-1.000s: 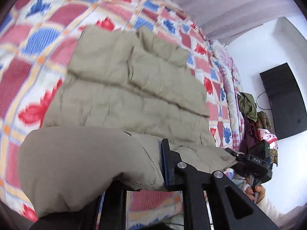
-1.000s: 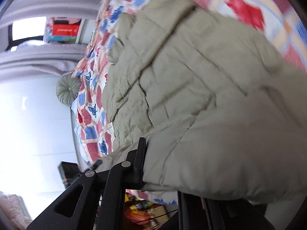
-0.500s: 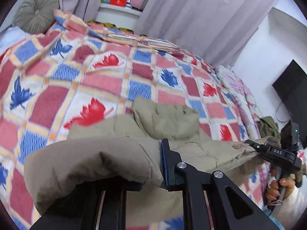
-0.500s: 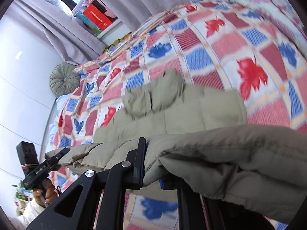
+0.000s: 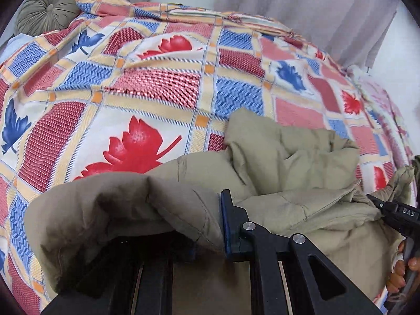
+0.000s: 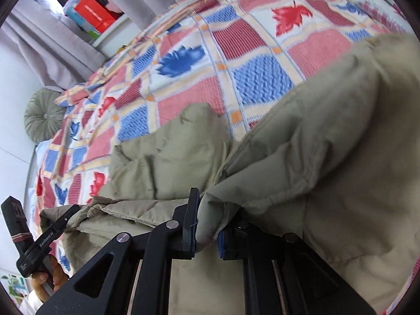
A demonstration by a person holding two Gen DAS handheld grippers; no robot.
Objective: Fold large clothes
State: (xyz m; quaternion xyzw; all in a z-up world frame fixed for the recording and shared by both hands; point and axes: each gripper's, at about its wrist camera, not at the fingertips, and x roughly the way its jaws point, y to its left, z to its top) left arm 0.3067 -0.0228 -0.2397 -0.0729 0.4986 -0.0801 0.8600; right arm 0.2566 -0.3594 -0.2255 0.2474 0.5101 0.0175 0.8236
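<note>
Two grippers, left [image 5: 210, 225] and right [image 6: 206, 225], each pinch one khaki jacket [image 5: 288, 162] between their fingers above one quilt [image 5: 157, 84].

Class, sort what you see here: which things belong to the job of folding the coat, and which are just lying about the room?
Part of the job:
- padded khaki jacket
- left gripper, clamped on it
- right gripper, clamped on it
- patchwork bedspread underneath

Just lying about:
- round green cushion
- red box on the sill
- curtains
</note>
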